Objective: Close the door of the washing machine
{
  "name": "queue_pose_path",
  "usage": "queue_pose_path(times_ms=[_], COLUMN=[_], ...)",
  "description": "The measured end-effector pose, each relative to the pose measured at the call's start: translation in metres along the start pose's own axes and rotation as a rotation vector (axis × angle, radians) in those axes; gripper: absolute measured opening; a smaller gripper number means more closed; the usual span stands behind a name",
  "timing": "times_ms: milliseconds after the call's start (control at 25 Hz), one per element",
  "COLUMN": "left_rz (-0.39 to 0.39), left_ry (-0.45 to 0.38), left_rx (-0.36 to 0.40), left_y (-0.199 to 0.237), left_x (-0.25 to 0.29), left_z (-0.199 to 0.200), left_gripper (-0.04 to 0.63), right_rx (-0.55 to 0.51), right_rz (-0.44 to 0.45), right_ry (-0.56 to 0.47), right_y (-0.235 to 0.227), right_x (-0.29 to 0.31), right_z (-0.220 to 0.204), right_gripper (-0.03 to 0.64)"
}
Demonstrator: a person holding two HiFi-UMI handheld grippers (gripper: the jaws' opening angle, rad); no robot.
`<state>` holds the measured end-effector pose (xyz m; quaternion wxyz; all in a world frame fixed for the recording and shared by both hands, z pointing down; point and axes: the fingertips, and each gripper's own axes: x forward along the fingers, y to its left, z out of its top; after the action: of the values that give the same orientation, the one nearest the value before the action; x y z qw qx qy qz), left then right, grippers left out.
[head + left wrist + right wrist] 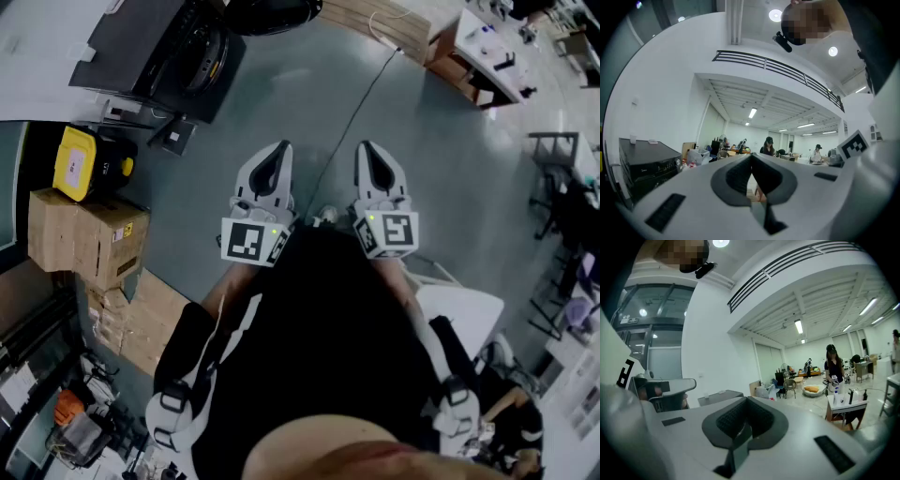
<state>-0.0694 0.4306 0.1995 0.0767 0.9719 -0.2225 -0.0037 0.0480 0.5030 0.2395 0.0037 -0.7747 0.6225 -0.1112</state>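
The washing machine (178,47) is a dark box at the top left of the head view, well beyond both grippers, with its round front (204,58) turned toward the open floor. I cannot tell how its door stands. My left gripper (278,150) and right gripper (368,150) are held side by side in front of the person's body, over the grey floor, both pointing away. Each is shut with nothing in it. In the left gripper view the left gripper (751,157) has its tips together, and the machine (647,164) shows at the left edge. The right gripper (746,401) is also closed.
Cardboard boxes (89,234) and a yellow case (80,161) stand at the left. A cable (361,103) runs across the floor ahead. White tables (487,52) and chairs line the right side. A small white table (846,404) with bottles and several people are farther off.
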Motion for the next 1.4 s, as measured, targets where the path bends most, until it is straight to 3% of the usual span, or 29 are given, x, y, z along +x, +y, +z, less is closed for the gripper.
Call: queue_pose_path(times_ms=[600,640,720,760,1400], left_rz=[-0.003,-0.002,-0.005,-0.004,-0.037], left_ry=[-0.015,-0.016,-0.012,-0.015,-0.013], left_rx=[-0.038,-0.04,-0.029,-0.033,-0.077], left_y=[0.016,0.02,0.028,0.033,0.108], left_x=[-0.009,-0.01,-0.013,-0.014,-0.02], left_z=[0.003,0.003,0.002,0.003,0.002], left_gripper=[0.006,0.006,0.006,0.006,0.006], right_rx=[0.004,0.006,0.009,0.007,-0.003], right_rz=[-0.011,-0.012,-0.015,-0.02,-0.062], right_ry=[-0.008,-0.014,-0.016,-0.016,-0.014], right_y=[0.018,0.02,0.025,0.028,0.08], right_x=[0.007,0.008,0.012,0.015,0.067], right_z=[-0.002,-0.002,-0.001,-0.002,-0.005], right_gripper=[0.01,0.031,0.146,0.157,0.161])
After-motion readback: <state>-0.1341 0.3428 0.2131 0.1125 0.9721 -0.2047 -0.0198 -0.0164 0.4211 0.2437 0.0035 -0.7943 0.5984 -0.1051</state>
